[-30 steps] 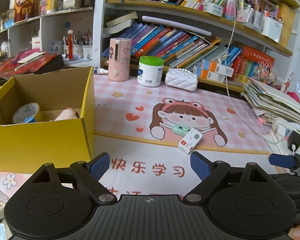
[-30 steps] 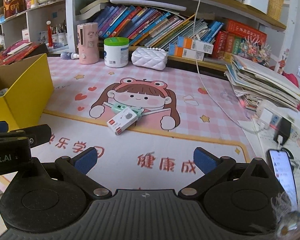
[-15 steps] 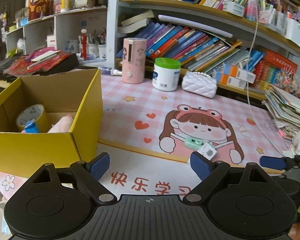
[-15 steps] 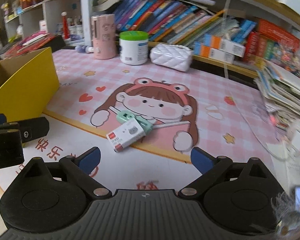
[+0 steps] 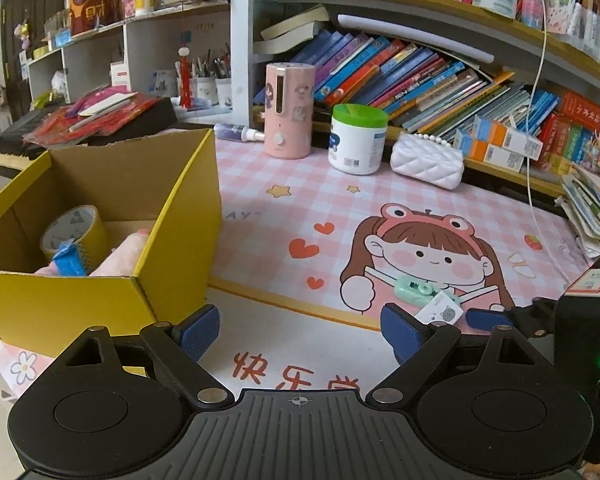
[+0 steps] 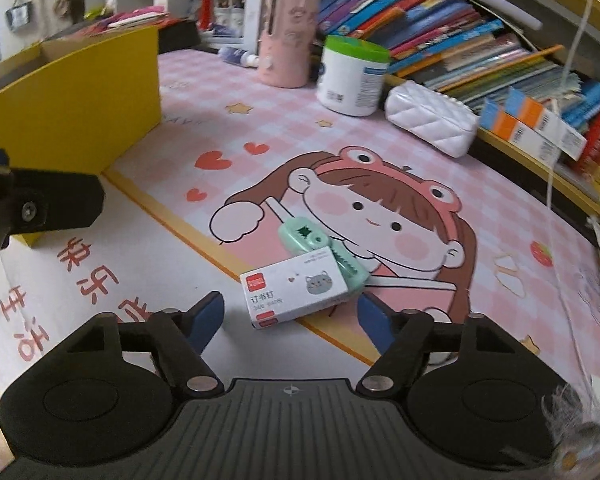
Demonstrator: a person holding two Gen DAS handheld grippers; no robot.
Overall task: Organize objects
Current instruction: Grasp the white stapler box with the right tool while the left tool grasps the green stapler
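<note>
The right gripper (image 6: 290,312) has its fingers spread around the near end of the small white cardboard staple box (image 6: 296,286) on the pink mat. The mint-green plastic correction-tape dispenser (image 6: 320,250) touches the box's far-right edge — closing could drag it along or skew the box. The left gripper (image 5: 300,328), fingers apart and empty, hovers right of the yellow cardboard box (image 5: 172,240).

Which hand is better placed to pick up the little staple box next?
Right. The right tool is open with the staple box just ahead between its fingers. The left tool, also open, points at bare mat beside the yellow box.
</note>
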